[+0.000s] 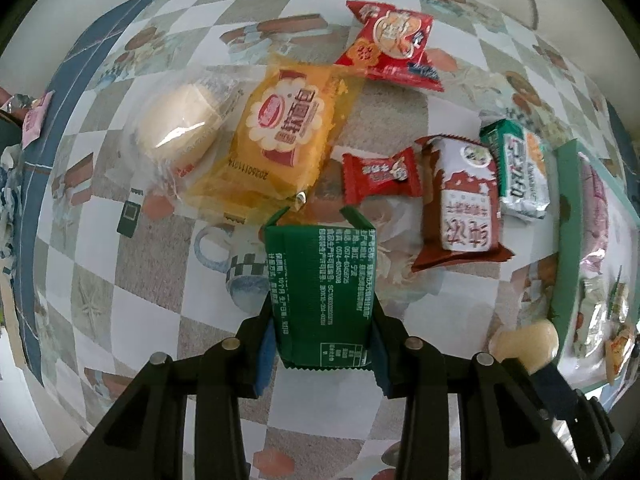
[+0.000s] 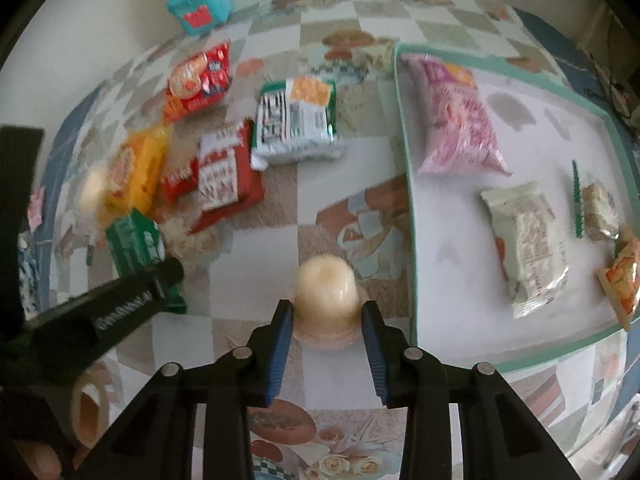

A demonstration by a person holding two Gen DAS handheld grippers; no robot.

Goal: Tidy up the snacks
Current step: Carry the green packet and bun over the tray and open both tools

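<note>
My left gripper (image 1: 320, 340) is shut on a green snack packet (image 1: 320, 280) and holds it above the table; it also shows in the right wrist view (image 2: 136, 244). My right gripper (image 2: 326, 312) is shut on a cream jelly cup (image 2: 326, 288), just left of the green-rimmed tray (image 2: 404, 152); the cup also shows in the left wrist view (image 1: 524, 340). On the tablecloth lie a yellow cake packet (image 1: 288, 132), a clear-wrapped bun (image 1: 176, 128), a red packet (image 1: 392, 44), a small red candy (image 1: 380, 176), a brown-white packet (image 1: 464, 200) and a green-white packet (image 1: 516, 168).
The tray holds a pink bag (image 2: 460, 116), a white packet (image 2: 528, 248), a small brown packet (image 2: 600, 208) and an orange packet (image 2: 624, 280). A teal box (image 2: 200, 4) stands at the far wall. A tape roll (image 2: 88, 408) lies near left.
</note>
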